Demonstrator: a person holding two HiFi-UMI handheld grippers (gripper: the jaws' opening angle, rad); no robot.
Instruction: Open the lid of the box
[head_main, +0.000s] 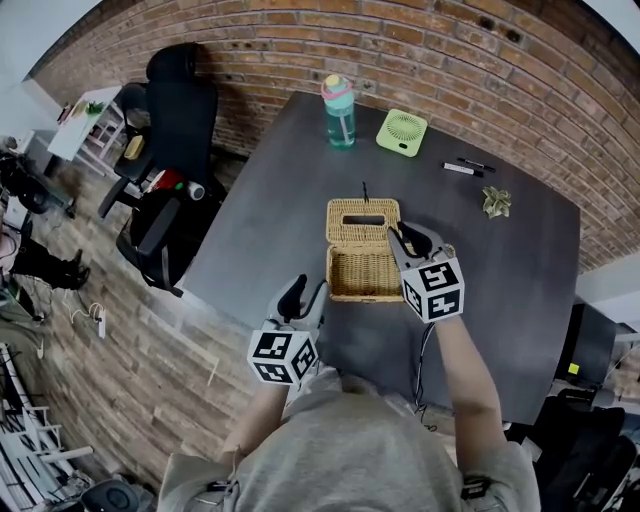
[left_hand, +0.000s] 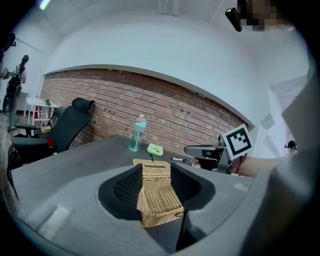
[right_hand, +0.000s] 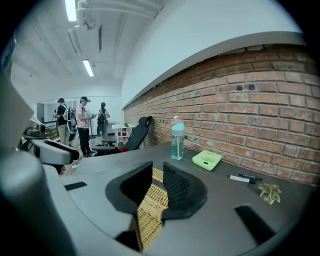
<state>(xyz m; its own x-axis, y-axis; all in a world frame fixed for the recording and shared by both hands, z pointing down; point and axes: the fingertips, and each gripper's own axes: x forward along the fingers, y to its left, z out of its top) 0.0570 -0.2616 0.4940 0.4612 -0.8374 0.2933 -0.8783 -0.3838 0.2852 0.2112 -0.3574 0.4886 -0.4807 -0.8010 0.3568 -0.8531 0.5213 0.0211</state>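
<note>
A wicker box (head_main: 362, 270) stands mid-table on the dark table (head_main: 500, 300), its lid (head_main: 363, 217) swung back past the far rim so the inside shows. My right gripper (head_main: 404, 240) is at the box's right wall by the hinge. In the right gripper view (right_hand: 158, 186) the jaws stand narrow with wicker (right_hand: 150, 210) filling the gap. My left gripper (head_main: 306, 294) hovers by the box's near left corner. Its jaws (left_hand: 156, 181) are spread wide, with the box (left_hand: 156, 196) seen ahead between them, not touched.
At the table's far side stand a teal water bottle (head_main: 339, 112) and a green fan (head_main: 402, 132). Two pens (head_main: 465, 168) and a small dried plant (head_main: 496, 202) lie to the right. Black office chairs (head_main: 175, 120) stand off the table's left edge. People (right_hand: 82, 120) stand far off.
</note>
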